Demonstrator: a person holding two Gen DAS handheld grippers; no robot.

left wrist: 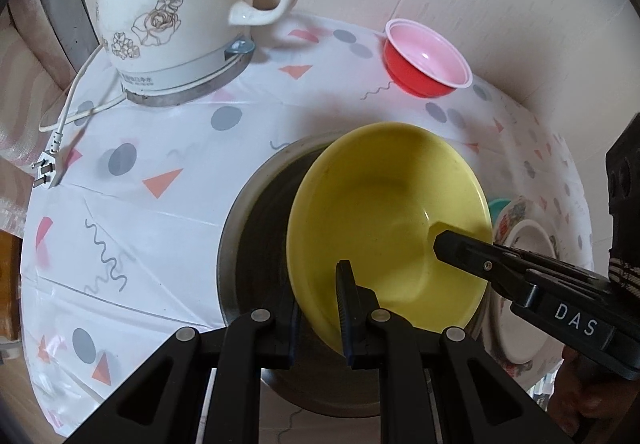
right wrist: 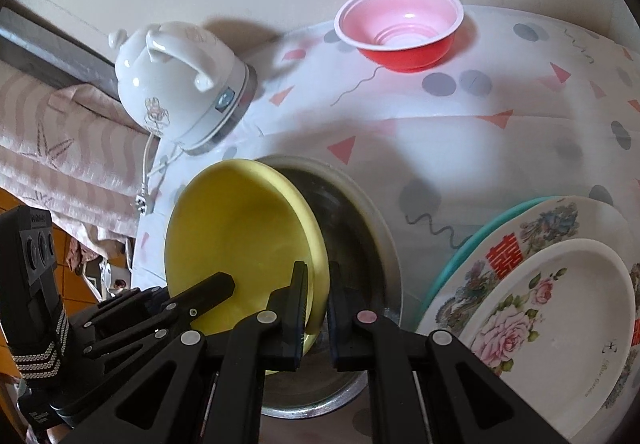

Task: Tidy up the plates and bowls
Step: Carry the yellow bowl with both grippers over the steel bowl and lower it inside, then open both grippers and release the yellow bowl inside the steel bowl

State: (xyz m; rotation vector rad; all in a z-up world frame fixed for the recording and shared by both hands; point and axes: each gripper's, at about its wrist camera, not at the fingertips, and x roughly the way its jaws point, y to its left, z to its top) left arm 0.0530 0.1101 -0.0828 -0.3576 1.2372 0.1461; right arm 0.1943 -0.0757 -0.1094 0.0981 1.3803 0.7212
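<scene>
Both hand-held grippers (left wrist: 320, 308) (right wrist: 318, 308) apparently pinch yellow bowl (left wrist: 384, 211)

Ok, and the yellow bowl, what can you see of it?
The yellow bowl is plain, glossy and shallow with a wide rim, plastic or glazed by its look, and empty. It is tilted steeply on edge, partly inside the metal bowl. Both grippers pinch its rim: the left gripper at the near edge, the right gripper at another, each with one finger inside and one outside.
</scene>
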